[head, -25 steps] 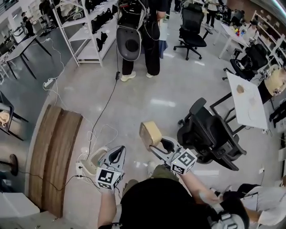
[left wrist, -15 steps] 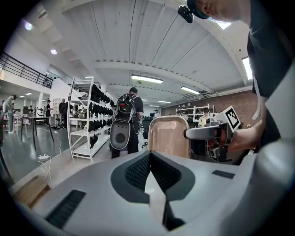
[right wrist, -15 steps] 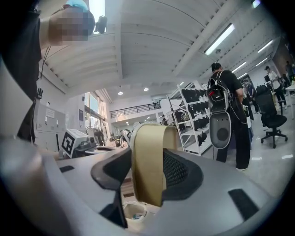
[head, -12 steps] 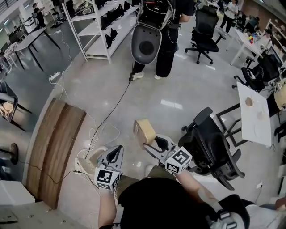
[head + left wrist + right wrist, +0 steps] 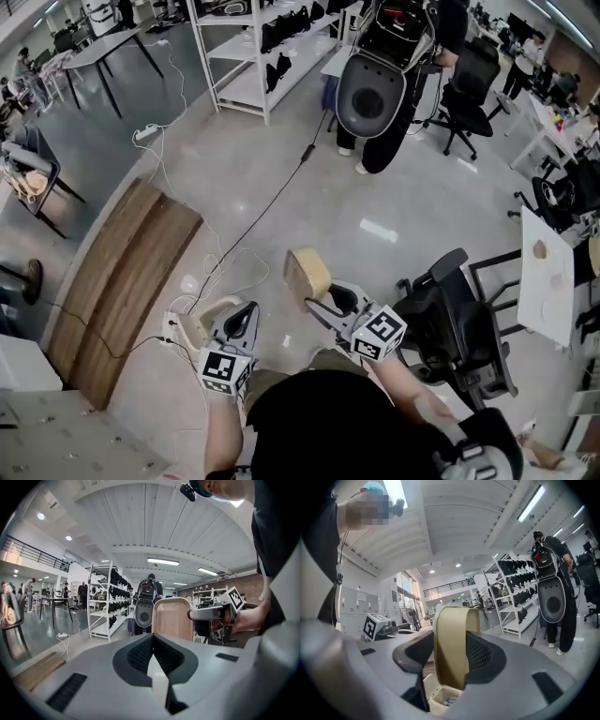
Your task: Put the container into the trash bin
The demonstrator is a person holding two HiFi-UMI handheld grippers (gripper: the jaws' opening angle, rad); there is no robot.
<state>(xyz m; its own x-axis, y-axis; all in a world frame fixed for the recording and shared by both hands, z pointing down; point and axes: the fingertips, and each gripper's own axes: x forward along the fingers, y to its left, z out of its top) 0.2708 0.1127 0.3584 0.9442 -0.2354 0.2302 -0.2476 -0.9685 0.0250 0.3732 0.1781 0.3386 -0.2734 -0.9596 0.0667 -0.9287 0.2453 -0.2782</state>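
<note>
A tan, rounded container hangs over the floor, with my right gripper shut on its lower edge. The right gripper view shows it upright between the pads. In the left gripper view it stands ahead, with the right gripper beside it. A small beige trash bin stands on the floor just left of my left gripper. Part of the bin shows below the right jaws. The left gripper is shut and holds nothing.
A wooden board lies on the floor at left, with a power strip and cables near it. A black office chair stands close on the right. A person with a grey pack and shelving are farther ahead.
Both grippers have swung sideways together with the head, so the floor scene has shifted right in view. The container stays clamped in the right gripper. The left gripper stays shut.
</note>
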